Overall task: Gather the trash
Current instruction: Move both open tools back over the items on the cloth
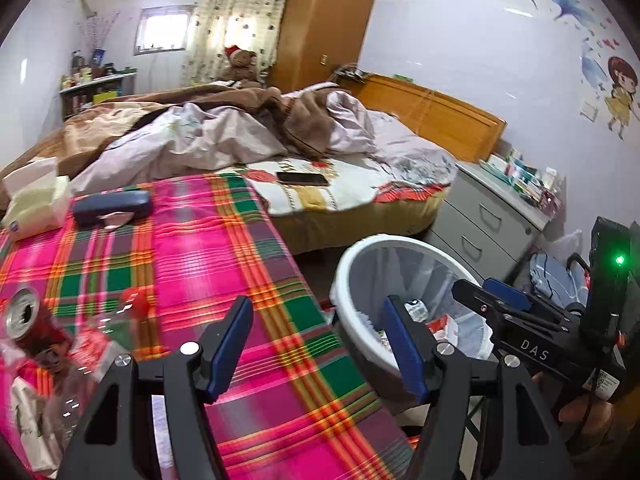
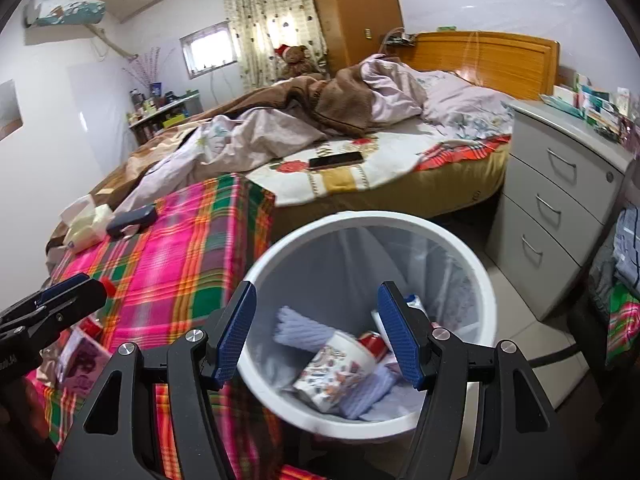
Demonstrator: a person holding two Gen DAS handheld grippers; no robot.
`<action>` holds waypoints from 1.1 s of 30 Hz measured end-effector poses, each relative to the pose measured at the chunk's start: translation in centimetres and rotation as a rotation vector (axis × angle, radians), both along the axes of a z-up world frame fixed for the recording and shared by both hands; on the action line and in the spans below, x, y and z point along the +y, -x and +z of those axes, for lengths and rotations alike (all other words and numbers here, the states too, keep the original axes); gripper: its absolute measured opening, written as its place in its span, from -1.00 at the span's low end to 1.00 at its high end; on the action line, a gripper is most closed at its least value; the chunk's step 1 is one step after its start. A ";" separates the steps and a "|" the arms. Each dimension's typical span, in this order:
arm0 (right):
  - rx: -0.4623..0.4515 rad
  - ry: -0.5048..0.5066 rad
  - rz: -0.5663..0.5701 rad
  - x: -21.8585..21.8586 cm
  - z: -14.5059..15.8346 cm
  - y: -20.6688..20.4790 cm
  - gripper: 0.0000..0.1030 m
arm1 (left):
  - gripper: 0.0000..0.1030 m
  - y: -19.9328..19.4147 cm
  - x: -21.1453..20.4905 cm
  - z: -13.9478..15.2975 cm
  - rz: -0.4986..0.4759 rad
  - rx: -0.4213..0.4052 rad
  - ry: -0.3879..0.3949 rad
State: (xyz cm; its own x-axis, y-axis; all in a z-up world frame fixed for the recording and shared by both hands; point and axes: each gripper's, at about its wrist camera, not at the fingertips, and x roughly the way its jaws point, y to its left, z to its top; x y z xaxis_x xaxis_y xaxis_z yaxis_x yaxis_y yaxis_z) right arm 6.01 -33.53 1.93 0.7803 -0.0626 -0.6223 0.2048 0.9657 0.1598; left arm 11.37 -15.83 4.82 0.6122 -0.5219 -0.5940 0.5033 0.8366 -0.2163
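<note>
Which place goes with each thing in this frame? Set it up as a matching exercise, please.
Things:
1. patterned cup
2. phone
3. drink can
4. teddy bear

Places:
A. lying on the bed's floral sheet
B. inside the white bin
C. far side of the bed, before the curtain
D. on the plaid cloth, near edge

Pairs: 1-B, 2-A, 3-D, 4-C
</note>
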 end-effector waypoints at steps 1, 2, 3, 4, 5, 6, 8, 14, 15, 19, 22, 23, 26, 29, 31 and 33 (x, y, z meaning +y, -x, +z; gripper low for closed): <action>-0.001 0.000 0.007 0.4 0.0 -0.1 0.25 | 0.33 0.1 0.6 0.0 0.010 -0.001 0.002; -0.003 -0.001 0.013 0.7 0.0 -0.1 0.25 | 0.33 0.1 1.2 0.1 0.021 -0.001 0.004; -0.006 -0.004 0.021 1.1 0.0 -0.2 0.25 | 0.33 0.2 1.8 0.1 0.032 -0.002 0.006; -0.009 -0.009 0.031 1.6 0.0 -0.2 0.25 | 0.33 0.3 2.5 0.0 0.045 -0.005 0.005; -0.010 -0.011 0.036 1.9 0.0 -0.3 0.25 | 0.34 0.4 3.2 0.0 0.060 -0.006 0.000; -0.010 -0.014 0.043 2.3 0.0 -0.3 0.25 | 0.34 0.4 3.9 0.0 0.074 -0.008 0.000; -0.014 -0.020 0.067 3.3 -0.1 -0.5 0.25 | 0.34 0.5 5.3 0.0 0.099 -0.009 0.006; -0.016 -0.032 0.128 5.8 -0.3 -0.8 0.25 | 0.34 1.2 10.1 0.1 0.196 -0.025 0.019; -0.017 -0.033 0.134 6.2 -0.3 -0.8 0.25 | 0.34 1.3 11.0 0.1 0.216 -0.025 0.025; -0.018 -0.043 0.175 7.9 -0.6 -1.0 0.25 | 0.36 1.7 13.9 0.1 0.273 -0.026 0.038; -0.012 -0.053 0.205 9.1 -0.7 -1.0 0.25 | 0.36 2.4 15.8 -0.1 0.314 -0.029 0.040; -0.010 -0.057 0.215 9.6 -0.8 -1.1 0.25 | 0.36 2.5 16.5 -0.3 0.323 -0.026 0.043; -0.003 -0.071 0.254 11.5 -1.0 -1.2 0.25 | 0.37 2.8 18.3 -0.9 0.362 -0.010 0.037; 0.005 -0.064 0.297 13.2 -1.3 -1.2 0.25 | 0.38 3.2 20.0 -1.8 0.390 0.005 0.033; 0.010 -0.066 0.318 14.2 -1.5 -1.2 0.25 | 0.38 3.3 21.1 -2.4 0.408 0.023 0.038; 0.019 -0.068 0.333 15.0 -1.7 -1.2 0.25 | 0.38 3.4 21.9 -2.9 0.420 0.040 0.034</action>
State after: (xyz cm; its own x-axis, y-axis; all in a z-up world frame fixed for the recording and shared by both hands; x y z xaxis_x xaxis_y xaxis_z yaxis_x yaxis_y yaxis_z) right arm 7.20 -18.55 0.20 0.7393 0.2361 -0.6306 -0.1164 0.9672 0.2256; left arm 7.95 6.05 1.89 0.7530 -0.2514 -0.6080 0.1106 0.9593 -0.2597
